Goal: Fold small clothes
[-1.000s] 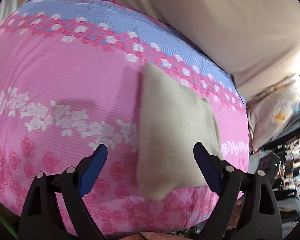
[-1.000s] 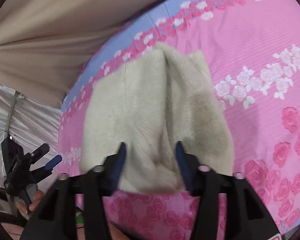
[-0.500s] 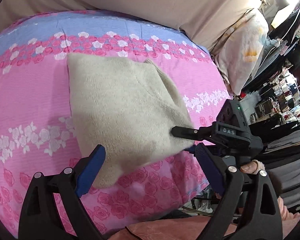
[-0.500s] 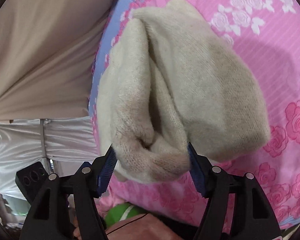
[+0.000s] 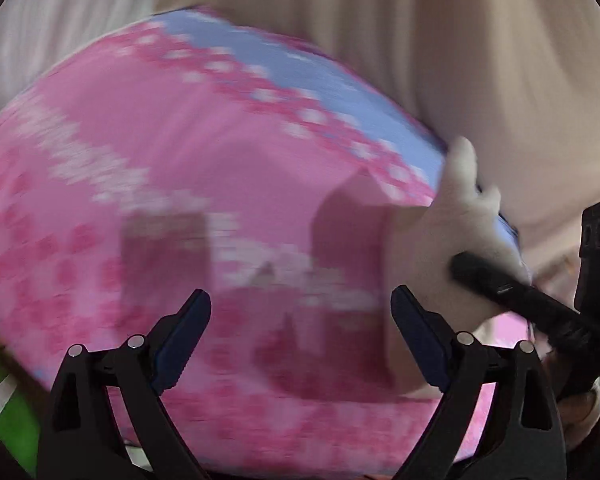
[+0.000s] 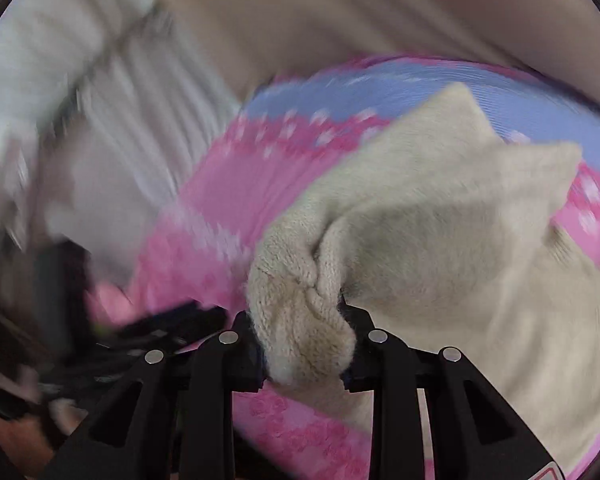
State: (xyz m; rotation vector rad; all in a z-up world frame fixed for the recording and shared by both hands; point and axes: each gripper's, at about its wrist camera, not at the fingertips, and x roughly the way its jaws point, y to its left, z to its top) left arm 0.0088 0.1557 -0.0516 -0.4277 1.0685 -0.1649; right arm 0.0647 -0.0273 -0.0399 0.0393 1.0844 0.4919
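A beige knitted garment [image 6: 440, 216] lies bunched on the pink floral bed sheet [image 6: 236, 192]. My right gripper [image 6: 304, 336] is shut on a thick folded wad of the garment and holds it lifted off the sheet. In the left wrist view the garment [image 5: 452, 236] shows blurred at the right, with the right gripper's black finger across it. My left gripper [image 5: 300, 336] is open and empty above the pink sheet [image 5: 140, 168], to the left of the garment.
A beige curtain [image 5: 440, 48] hangs behind the bed. White pleated fabric [image 6: 60, 80] is at the left beyond the bed edge. A green object [image 5: 8, 416] shows at the lower left. Both views are motion blurred.
The right gripper closed tighter on the garment's wad and swung it across the bed. The left gripper swung left, so the garment now sits at its right edge; it stayed open.
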